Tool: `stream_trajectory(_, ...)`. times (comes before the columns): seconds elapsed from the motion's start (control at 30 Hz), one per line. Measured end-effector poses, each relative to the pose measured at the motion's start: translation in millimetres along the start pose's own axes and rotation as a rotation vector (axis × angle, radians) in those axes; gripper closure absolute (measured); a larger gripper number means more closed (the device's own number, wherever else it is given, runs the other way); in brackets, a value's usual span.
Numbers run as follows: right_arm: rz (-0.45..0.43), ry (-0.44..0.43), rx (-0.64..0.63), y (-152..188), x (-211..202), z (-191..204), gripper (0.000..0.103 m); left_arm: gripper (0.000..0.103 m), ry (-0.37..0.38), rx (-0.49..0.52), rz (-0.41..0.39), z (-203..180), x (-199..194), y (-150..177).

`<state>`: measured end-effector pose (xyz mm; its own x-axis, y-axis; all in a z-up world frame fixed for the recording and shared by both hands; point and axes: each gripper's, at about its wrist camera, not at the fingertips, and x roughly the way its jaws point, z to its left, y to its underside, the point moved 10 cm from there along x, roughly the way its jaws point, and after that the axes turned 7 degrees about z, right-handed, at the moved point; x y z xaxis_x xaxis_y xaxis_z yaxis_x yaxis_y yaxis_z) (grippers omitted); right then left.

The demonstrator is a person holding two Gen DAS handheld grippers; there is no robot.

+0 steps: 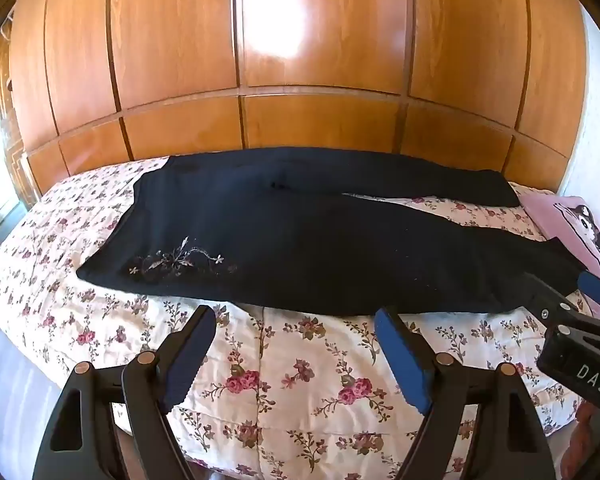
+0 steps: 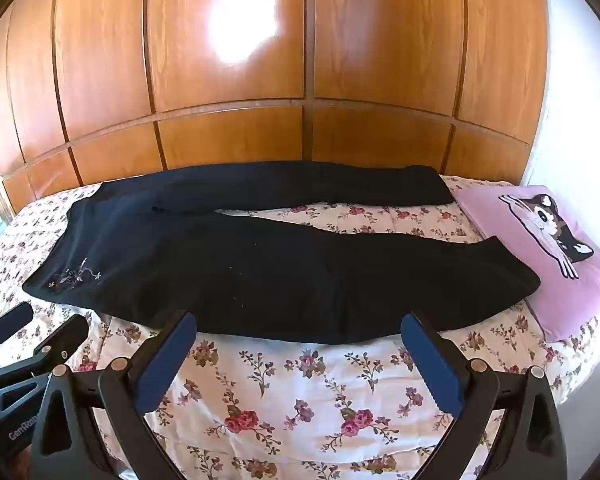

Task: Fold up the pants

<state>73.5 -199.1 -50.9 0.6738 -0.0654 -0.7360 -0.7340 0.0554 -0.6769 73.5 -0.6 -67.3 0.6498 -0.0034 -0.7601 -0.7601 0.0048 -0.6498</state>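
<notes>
Black pants [image 2: 260,264] flat on floral bedspread [image 2: 284,400], waistband left, legs spread toward pink cat pillow [image 2: 548,264] at right; left gripper [image 1: 296,320] and right gripper [image 2: 300,324] near edge, fingers wide apart, holding nothing

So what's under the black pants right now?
The black pants lie flat on the floral bedspread, which shows around and between the legs. Anything beneath the fabric itself is covered.

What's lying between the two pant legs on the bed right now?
Only bare floral bedspread shows in the gap between the legs of the black pants, clearest in the right wrist view.
</notes>
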Motion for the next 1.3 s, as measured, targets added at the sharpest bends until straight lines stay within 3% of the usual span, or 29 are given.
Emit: stream_trajectory(1.3,0.018,0.000,0.002,5.6,6.7,-0.8,0.000,0.020,0.004,-0.033,0.016,0.7,2.1,2.9)
